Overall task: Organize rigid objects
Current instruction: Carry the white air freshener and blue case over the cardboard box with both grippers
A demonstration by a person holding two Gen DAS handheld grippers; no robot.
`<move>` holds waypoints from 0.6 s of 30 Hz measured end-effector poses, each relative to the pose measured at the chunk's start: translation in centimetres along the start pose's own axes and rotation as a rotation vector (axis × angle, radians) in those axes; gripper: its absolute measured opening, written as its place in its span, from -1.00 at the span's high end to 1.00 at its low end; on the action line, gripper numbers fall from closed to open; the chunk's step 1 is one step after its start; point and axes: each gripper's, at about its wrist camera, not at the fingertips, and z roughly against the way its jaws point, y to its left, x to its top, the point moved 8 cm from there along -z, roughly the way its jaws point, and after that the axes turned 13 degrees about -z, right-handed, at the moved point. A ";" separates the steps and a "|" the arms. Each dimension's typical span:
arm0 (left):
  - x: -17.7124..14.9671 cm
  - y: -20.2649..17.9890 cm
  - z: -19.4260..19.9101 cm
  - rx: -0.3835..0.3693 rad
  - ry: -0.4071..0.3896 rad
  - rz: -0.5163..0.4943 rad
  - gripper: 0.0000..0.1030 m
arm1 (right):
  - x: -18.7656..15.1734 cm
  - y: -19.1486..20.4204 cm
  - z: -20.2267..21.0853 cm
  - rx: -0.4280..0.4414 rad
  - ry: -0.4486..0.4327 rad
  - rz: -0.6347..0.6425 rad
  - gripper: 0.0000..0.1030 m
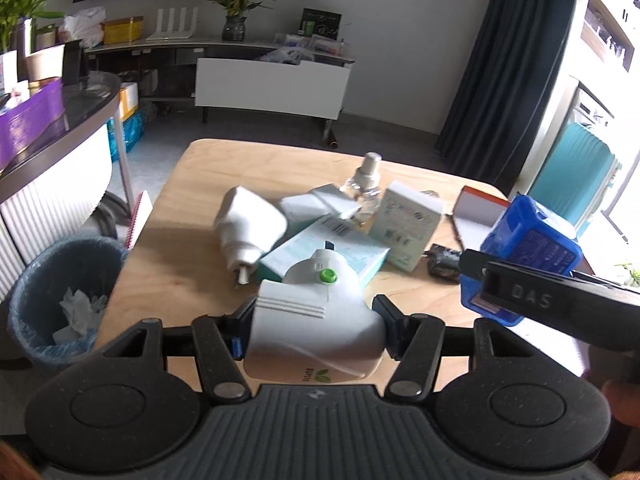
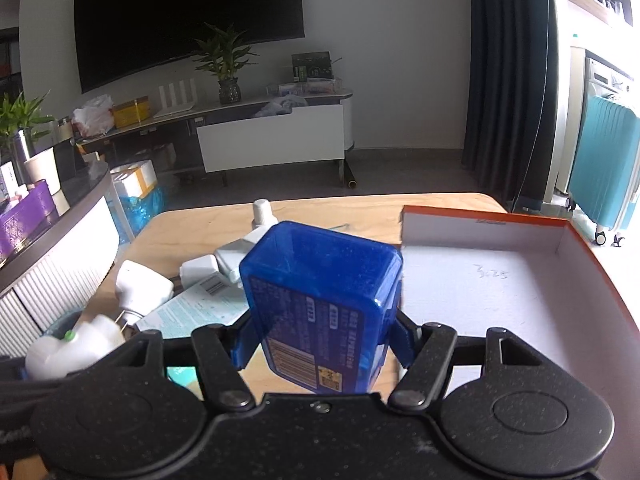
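Blue box (image 2: 320, 304) between right tongs (image 2: 320, 344), apparently above table (image 2: 192, 232).

Wall-mounted television (image 2: 188, 20), potted plant (image 2: 226, 68), teal suitcase (image 2: 604, 164), lined wastebasket (image 1: 60, 292)

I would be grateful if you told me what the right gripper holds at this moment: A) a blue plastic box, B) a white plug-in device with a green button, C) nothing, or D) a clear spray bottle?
A: in the right wrist view the right gripper has its fingers closed on the sides of the blue plastic box, beside the orange-rimmed tray.
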 end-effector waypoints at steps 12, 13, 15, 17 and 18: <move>2.5 -3.9 -0.4 -0.044 -0.026 -0.059 -0.17 | 1.9 -5.3 2.1 -0.054 0.018 -0.016 -0.53; 2.6 -4.4 -0.5 -0.050 -0.025 -0.067 -0.17 | 2.0 -5.6 2.1 -0.058 0.015 -0.022 -0.53; 2.7 -5.3 -0.7 -0.059 -0.021 -0.086 -0.17 | 2.3 -6.3 2.2 -0.060 0.012 -0.043 -0.53; 2.9 -6.2 -1.0 -0.073 -0.018 -0.098 -0.17 | 2.4 -6.8 2.3 -0.066 0.005 -0.049 -0.53; 3.0 -6.5 -1.1 -0.077 -0.019 -0.104 -0.17 | 2.5 -7.0 2.4 -0.067 0.002 -0.053 -0.53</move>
